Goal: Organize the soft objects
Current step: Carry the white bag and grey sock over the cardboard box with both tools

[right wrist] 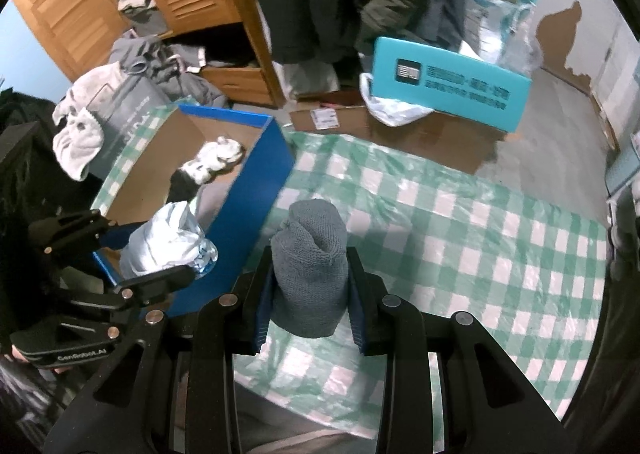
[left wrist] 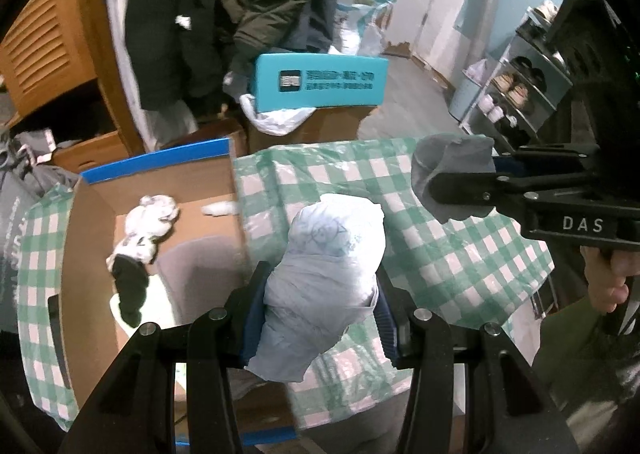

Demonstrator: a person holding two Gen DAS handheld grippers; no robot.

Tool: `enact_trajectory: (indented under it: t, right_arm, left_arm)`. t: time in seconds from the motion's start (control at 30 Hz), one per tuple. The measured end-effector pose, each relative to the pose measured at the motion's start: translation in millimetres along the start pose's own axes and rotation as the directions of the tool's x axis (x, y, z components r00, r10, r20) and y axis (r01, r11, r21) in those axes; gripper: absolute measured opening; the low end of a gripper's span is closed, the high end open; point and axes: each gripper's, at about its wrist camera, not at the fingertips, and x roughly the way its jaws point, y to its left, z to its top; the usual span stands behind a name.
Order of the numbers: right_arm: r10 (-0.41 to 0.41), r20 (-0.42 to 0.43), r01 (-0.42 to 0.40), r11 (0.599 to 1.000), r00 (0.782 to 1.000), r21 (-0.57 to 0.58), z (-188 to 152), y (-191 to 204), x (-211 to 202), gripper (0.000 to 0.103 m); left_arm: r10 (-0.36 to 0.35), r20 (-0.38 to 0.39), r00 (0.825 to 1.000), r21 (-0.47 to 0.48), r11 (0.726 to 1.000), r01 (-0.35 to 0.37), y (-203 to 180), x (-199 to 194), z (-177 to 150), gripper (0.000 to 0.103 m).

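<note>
2 grippers each carry a soft item above the green-and-white checked cloth [right wrist: 460,238]. The left gripper [left wrist: 318,308] has its jaws about half open, clamped on a pale blue rolled bundle of fabric [left wrist: 332,250] whose long axis runs up the frame, away from the jaws. The right gripper [right wrist: 310,296] has its jaws narrow, pinching a grey knitted roll [right wrist: 314,254] that stands upright between the pads. The blue-edged cardboard box [right wrist: 256,189], already holding a white and black sock bundle [right wrist: 208,165], lies to the upper left in both views; the left gripper is nearer it, hanging just beside its near wall. Readable writing: "DAS" on the right gripper in the left view, "GenRobot.AI" on the left gripper in the right view. The text on the teal box [right wrist: 448,83] is too blurred to read.
</note>
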Motion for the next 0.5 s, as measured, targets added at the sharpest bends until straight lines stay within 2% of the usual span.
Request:
enact_trajectory:
  t: [0.5]
  right_arm:
    - [0.049, -0.058, -0.055, 0.993, 0.997, -0.104, 33, 72, 42, 0.031]
  left_arm:
    - [0.078, 0.0, 0.997, -0.141, 0.987, -0.078, 78, -4, -20, 0.049]
